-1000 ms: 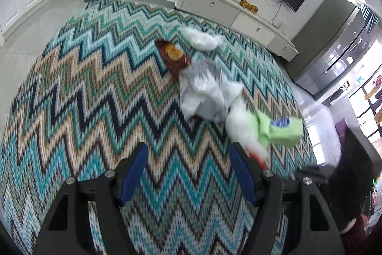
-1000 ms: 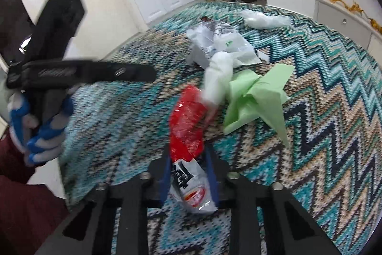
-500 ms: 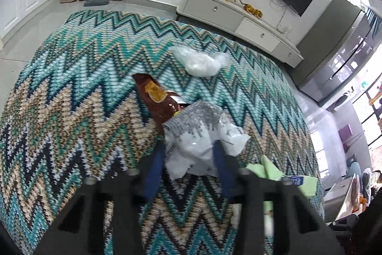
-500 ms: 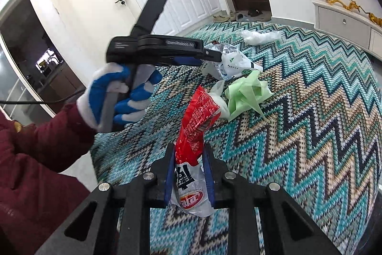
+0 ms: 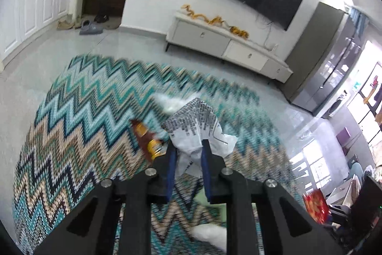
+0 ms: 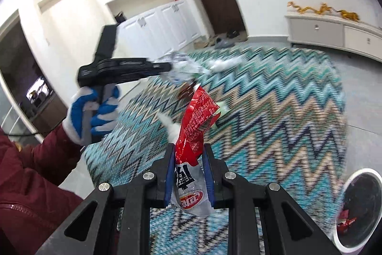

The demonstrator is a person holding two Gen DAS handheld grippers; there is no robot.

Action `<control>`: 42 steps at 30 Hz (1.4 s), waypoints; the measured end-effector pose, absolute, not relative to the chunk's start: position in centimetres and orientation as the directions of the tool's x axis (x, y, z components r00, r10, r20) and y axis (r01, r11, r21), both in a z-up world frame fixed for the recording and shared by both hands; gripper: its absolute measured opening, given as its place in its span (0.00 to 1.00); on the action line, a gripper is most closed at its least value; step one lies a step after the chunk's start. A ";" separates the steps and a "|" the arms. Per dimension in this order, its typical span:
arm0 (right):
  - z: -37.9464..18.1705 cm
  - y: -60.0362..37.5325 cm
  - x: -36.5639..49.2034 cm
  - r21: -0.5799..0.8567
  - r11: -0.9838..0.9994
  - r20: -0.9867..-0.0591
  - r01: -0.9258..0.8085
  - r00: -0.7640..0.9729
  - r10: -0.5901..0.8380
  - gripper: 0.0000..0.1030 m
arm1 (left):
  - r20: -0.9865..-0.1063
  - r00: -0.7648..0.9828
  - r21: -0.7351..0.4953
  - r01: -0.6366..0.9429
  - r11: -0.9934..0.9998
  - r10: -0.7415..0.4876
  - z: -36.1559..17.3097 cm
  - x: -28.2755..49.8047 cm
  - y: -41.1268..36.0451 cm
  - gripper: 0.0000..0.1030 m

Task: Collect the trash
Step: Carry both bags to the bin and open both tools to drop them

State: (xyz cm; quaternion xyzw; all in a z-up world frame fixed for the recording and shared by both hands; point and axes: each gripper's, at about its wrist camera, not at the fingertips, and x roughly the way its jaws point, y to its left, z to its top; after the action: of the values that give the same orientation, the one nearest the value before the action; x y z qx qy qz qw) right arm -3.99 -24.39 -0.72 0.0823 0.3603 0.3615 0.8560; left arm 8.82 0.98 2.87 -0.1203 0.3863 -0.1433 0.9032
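My left gripper [image 5: 188, 154] is shut on a crumpled white and grey plastic wrapper [image 5: 195, 126] and holds it above the zigzag rug [image 5: 78, 121]. My right gripper [image 6: 188, 159] is shut on a red and silver snack packet [image 6: 198, 126], lifted off the rug. The left gripper [image 6: 164, 67] with its wrapper also shows in the right wrist view, held by a blue and white glove. A brown snack wrapper [image 5: 145, 138], a white plastic bag [image 5: 170, 103] and a white tissue [image 5: 211, 232] lie on the rug. A green paper [image 6: 220, 109] lies behind the red packet.
A white-rimmed bin [image 6: 358, 204] with red trash inside stands at the lower right of the right wrist view. A low white TV cabinet [image 5: 226, 47] lines the far wall. White cupboards [image 5: 33, 8] and shoes [image 5: 88, 24] are at the left.
My left gripper went from open, closed on the white and grey wrapper and lifted it. My right gripper rose with the red packet and the bin came into view.
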 end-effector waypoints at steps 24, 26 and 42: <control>-8.4 -53.6 -2.9 0.354 0.899 -0.720 0.257 0.688 0.087 0.22 | -0.764 0.274 -0.299 0.651 0.698 -0.584 -1.1 11.0 -40.0 0.19; -10.0 -54.9 -2.2 0.355 0.889 -0.740 0.289 0.668 0.078 0.23 | -0.780 0.237 -0.308 0.660 0.685 -0.579 -2.7 10.9 -43.0 0.21; -12.1 -58.4 -2.9 0.358 0.839 -0.738 0.410 0.675 -0.016 0.57 | -0.763 0.243 -0.324 0.659 0.679 -0.600 -3.7 11.0 -45.9 0.56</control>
State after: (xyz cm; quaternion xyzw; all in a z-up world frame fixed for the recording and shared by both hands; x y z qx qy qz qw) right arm -2.92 -58.43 -12.08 0.2566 0.3844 -0.1213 0.8784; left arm 10.99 -45.93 -3.69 0.0316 0.4680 -0.3995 0.7876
